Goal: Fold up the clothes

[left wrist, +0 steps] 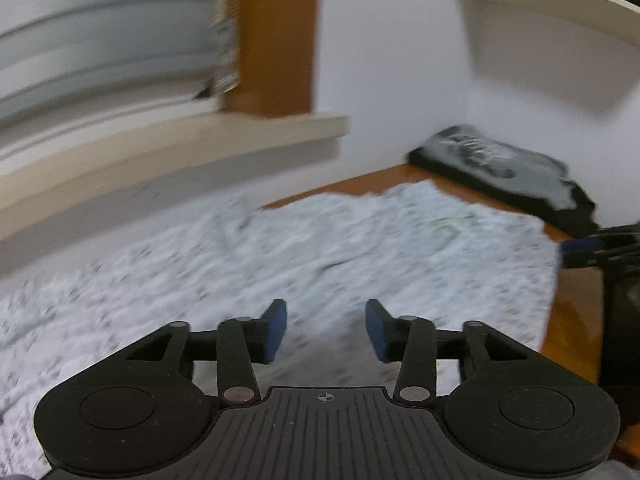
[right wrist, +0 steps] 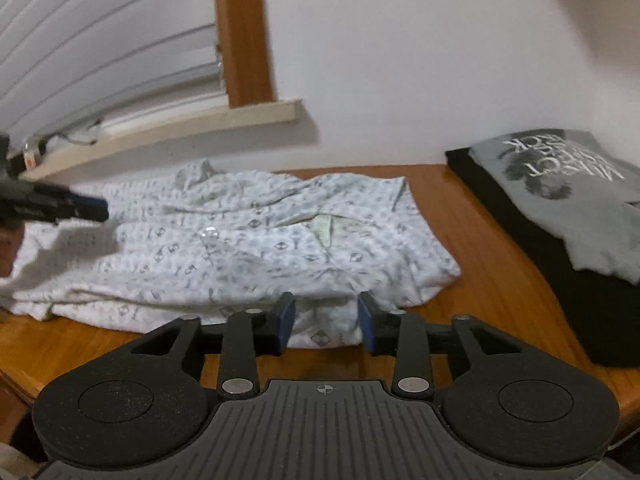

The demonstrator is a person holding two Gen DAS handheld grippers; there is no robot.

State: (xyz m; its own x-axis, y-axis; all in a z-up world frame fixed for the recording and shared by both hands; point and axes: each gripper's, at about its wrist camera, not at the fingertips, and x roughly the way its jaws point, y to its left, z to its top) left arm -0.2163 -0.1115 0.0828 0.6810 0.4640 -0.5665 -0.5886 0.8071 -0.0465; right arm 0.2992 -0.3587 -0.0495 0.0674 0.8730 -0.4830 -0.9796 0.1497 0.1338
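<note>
Both grippers tilt down toward the worktop (right wrist: 480, 240). The left gripper (left wrist: 326, 330) hangs over the patterned shirt (left wrist: 320, 248), fingers spread with nothing between them. The right gripper (right wrist: 326, 322) sits at the shirt's near edge, fingers apart, cloth just past the tips but not pinched. The shirt lies rumpled mid-worktop by the wall; a folded grey tee (right wrist: 560, 184) on black fabric (right wrist: 580, 280) sits at the right edge.

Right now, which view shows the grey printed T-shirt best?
The right wrist view: the grey printed T-shirt lies sharp, lettering visible, on a dark garment. The left wrist view shows it small, distant and blurred.
</note>
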